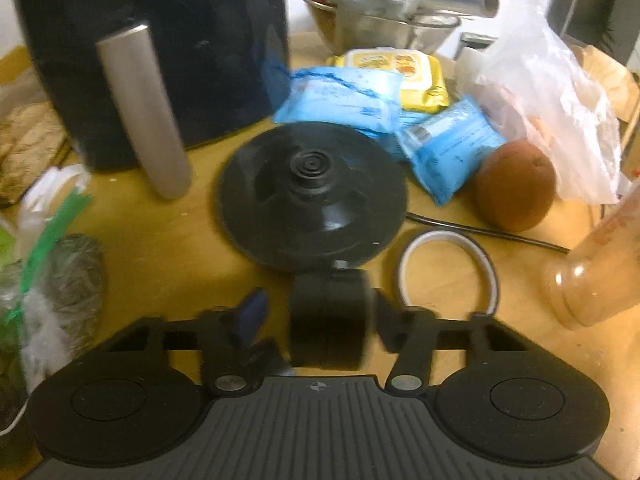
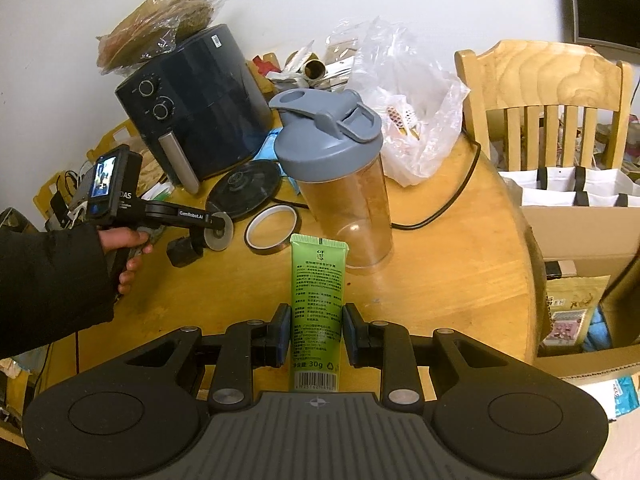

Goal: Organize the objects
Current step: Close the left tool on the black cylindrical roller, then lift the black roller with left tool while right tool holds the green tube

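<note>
A small black wheel-shaped part (image 1: pixel 328 320) lies on the wooden table (image 1: pixel 160 264), between the fingers of my left gripper (image 1: pixel 320 316). The right finger is at its side, while a strip of table shows between the blue left pad and the part; the picture is blurred. From the right wrist view, a hand holds that left gripper (image 2: pixel 192 242) low over the same black part (image 2: pixel 178 256). My right gripper (image 2: pixel 316 332) is shut on a green tube (image 2: pixel 318 272), whose crimped end points away from me above the table.
Beyond the left gripper are a black kettle base (image 1: pixel 312 192), a tape ring (image 1: pixel 448 272), a dark air fryer (image 1: pixel 160 40), blue packs (image 1: pixel 448 152), a brown fruit (image 1: pixel 516 184) and plastic bags. A grey-lidded shaker bottle (image 2: pixel 336 184) stands behind the tube. A chair (image 2: pixel 544 92) and boxes lie right.
</note>
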`<state>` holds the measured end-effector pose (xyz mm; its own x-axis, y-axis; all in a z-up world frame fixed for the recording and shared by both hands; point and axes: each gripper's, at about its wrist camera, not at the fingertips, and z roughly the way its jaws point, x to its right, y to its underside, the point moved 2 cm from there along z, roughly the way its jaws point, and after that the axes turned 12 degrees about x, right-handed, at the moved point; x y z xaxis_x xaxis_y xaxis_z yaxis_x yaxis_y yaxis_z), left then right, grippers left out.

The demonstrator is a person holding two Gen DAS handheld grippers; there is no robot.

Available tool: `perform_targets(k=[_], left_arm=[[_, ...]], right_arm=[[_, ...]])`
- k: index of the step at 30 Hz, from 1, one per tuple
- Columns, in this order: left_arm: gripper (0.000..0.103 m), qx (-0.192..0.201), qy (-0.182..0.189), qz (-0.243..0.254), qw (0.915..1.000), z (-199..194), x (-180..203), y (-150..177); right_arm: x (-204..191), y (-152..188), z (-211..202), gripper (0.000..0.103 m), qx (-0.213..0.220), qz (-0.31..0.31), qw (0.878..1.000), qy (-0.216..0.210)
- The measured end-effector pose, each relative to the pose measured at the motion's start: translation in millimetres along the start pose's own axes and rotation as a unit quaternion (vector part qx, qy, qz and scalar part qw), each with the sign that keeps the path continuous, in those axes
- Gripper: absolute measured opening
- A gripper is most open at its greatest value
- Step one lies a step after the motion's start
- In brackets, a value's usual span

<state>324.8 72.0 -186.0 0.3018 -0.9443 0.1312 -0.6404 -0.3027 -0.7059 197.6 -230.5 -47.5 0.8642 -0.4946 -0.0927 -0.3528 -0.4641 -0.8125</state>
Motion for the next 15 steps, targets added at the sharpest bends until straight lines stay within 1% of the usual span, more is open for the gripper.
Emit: perform_targets(k=[2, 4, 6, 10, 15], left_arm=[[0.04, -0.006, -0.014, 0.005, 0.9999, 1, 3, -3], [0.039, -0.005, -0.011, 0.003, 0.9999, 0, 5, -6], [0.039, 0.005, -0.01, 0.007, 0.9999, -6, 9, -12], [0.039, 0.026, 0.002, 0.011, 0.9996, -27, 19, -26], [0.039, 0.053, 0.031, 0.002, 0.9981, -63, 32, -39]], right_arm=[[0, 0, 0, 0.03, 0.002, 0.001, 1.0, 0.0], [0, 0, 0, 0.03, 0.003, 0.004, 1.0, 0.0], [-1, 0, 0, 0.03, 0.005, 0.005, 1.0, -0.002], [-2, 0, 0, 0.03, 0.01, 0.009, 1.0, -0.005], [-8, -1, 2, 0.03, 0.017, 0.014, 1.0, -0.011]])
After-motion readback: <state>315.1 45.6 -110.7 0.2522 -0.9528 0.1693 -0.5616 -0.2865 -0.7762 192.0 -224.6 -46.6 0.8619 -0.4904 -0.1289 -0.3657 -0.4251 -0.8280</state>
